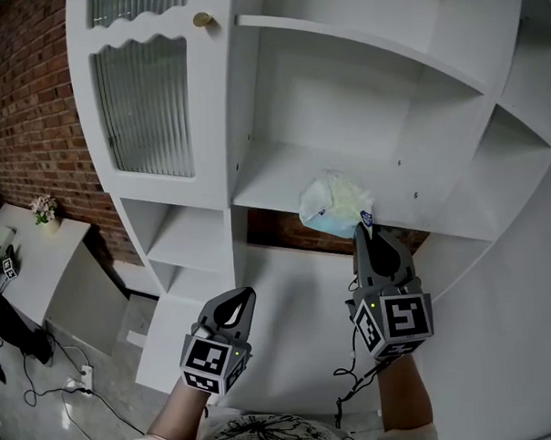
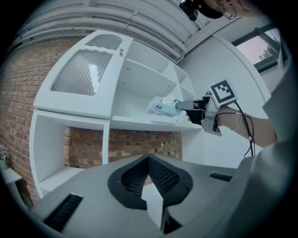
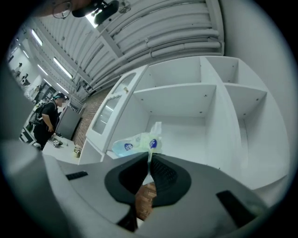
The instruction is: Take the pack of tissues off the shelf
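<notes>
one tall white shelf unit [image 1: 343,102] fills most of the head view, with a red brick wall [image 1: 34,106] behind it and showing through its open lower bay. on the unit's left side is a cabinet door [image 1: 147,106] with ribbed glass and a small brass knob [image 1: 202,20]. a low white side table [image 1: 40,257] stands by the wall at far left and carries a little bunch of flowers [image 1: 44,209].

the right gripper [image 1: 364,227] reaches level to the front edge of the wide middle shelf board. its jaws are pinched together on the thin end flap of the pack of tissues [image 1: 334,203]. the pack sits at that front edge, partly over it; whether it rests on the board or hangs just clear of it cannot be told. the left gripper [image 1: 247,296] is held lower and to the left, well apart from the pack, jaws closed together with nothing between them.

the pack's wrapper is pale blue and greenish with round dark-blue marks; its print is too small to read. each gripper's cube bears black-and-white square markers.
</notes>
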Action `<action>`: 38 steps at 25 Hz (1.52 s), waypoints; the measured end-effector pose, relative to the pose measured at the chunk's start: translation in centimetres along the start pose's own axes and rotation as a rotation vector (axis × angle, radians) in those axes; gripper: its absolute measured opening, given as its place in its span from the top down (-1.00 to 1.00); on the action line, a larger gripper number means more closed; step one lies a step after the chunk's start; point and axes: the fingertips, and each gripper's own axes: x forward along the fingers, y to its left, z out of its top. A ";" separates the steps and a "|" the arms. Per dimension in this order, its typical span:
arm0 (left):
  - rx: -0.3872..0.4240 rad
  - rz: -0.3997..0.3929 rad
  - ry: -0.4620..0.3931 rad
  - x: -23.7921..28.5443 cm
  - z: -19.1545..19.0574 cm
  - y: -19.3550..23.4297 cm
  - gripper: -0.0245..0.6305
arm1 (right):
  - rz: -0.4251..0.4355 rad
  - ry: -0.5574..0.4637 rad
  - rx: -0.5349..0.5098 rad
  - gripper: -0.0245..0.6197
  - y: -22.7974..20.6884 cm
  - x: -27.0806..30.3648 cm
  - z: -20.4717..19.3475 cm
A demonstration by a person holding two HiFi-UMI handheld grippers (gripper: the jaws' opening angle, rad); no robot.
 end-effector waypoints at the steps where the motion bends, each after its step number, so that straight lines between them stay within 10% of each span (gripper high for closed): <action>1: -0.004 -0.003 0.002 -0.4 -0.1 -0.2 0.89 | 0.001 0.005 0.001 0.88 0.4 -0.7 -0.3; 20: -0.023 -0.055 0.005 -5.7 -1.5 -1.5 0.89 | 0.018 0.198 0.192 0.88 8.9 -11.1 -14.2; 38: -0.045 -0.049 0.056 -4.6 -3.0 -0.8 0.89 | 0.039 0.204 0.195 0.90 9.5 -10.2 -15.0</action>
